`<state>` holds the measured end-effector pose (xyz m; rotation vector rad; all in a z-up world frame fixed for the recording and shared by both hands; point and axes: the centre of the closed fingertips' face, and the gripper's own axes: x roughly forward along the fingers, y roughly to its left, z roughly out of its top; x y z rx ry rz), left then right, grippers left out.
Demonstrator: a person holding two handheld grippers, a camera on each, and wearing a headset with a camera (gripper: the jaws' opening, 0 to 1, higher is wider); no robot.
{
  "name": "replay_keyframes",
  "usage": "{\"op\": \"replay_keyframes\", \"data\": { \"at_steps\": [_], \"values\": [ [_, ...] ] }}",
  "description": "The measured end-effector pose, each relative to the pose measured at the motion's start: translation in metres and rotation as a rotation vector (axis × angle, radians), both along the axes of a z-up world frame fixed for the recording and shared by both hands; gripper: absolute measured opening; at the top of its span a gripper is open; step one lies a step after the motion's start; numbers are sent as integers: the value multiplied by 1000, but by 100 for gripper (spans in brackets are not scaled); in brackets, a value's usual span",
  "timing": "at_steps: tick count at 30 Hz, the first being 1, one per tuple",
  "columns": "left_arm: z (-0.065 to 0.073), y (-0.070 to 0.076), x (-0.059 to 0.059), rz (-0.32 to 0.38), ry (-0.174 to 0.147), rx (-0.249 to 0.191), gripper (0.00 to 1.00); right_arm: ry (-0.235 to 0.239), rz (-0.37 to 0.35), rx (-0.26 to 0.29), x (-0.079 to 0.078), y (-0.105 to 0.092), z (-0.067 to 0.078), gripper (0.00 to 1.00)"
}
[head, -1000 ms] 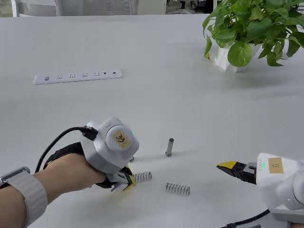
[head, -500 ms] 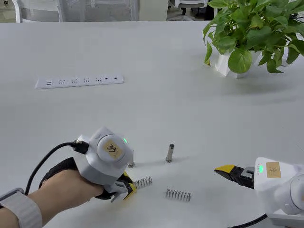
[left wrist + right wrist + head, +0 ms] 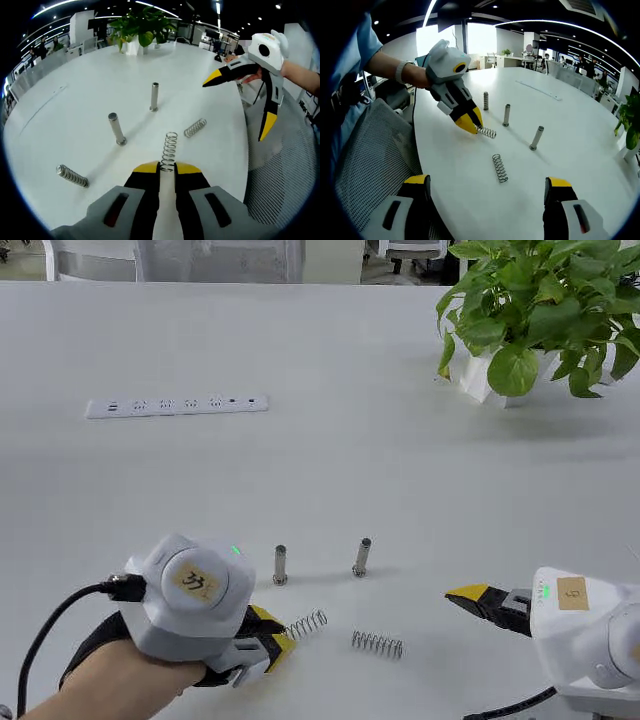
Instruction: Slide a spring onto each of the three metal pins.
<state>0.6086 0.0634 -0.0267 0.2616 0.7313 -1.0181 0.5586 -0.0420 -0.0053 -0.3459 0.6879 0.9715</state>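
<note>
Here the left gripper [image 3: 167,167] jaws pinch a spring [image 3: 170,146]; right gripper [image 3: 487,182] jaws gape across the table [image 3: 451,181] edge.

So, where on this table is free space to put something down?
Bare table lies between the power strip and the potted plant, and between the strip and the pins. Crowded: around the pins, loose spring and left gripper with its spring.

White table [image 3: 380,470]: upright pins [image 3: 361,556], loose spring [image 3: 377,643], power strip [image 3: 176,405], potted plant [image 3: 530,310].
</note>
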Motion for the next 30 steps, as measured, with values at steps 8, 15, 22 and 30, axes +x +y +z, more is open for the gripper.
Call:
{"op": "replay_keyframes", "data": {
  "at_steps": [8, 15, 22, 30],
  "values": [
    [22, -1, -14, -20, -72, -78, 7, -21, 1, 53, 11, 6, 23, 92],
    [34, -7, -28, -56, -122, -132, 7, -16, 74, 50, 11, 19, 30, 86],
    [41, -12, -37, -95, -148, -172, 7, 4, 168, 56, 9, 36, 40, 72],
    [52, -17, -43, -140, -173, -216, 7, 15, 269, 46, 9, 47, 50, 60]
  ]
}}
